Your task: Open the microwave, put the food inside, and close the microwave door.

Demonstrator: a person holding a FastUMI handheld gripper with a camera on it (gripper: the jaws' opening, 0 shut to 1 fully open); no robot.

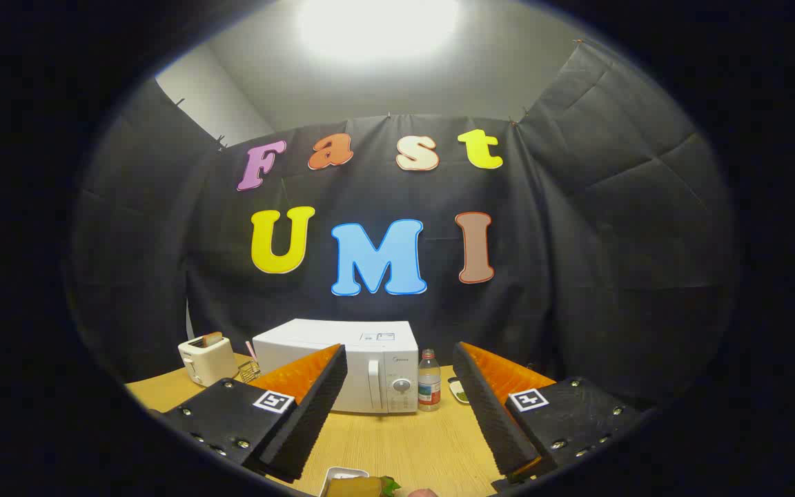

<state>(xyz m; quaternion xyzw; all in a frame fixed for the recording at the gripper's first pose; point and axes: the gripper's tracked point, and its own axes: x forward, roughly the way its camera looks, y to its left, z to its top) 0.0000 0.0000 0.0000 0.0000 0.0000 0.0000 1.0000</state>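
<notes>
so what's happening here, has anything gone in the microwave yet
Not yet. A person's handheld gripper hovers open over the wooden table, its fingers apart and touching nothing. The white microwave stands beyond them with its door shut, a toaster to one side and a bottle to the other. The food sits on the table below the fingers.

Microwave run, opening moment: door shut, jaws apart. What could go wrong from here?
1. The bottle stands close beside the microwave on its control-panel side; reaching for the door handle could knock it over.
2. The gripper is open and well short of the closed door, so the food near the table edge, below the jaws, may get bumped on the way forward.
3. The toaster crowds the microwave's other side, possibly limiting door swing.
</notes>
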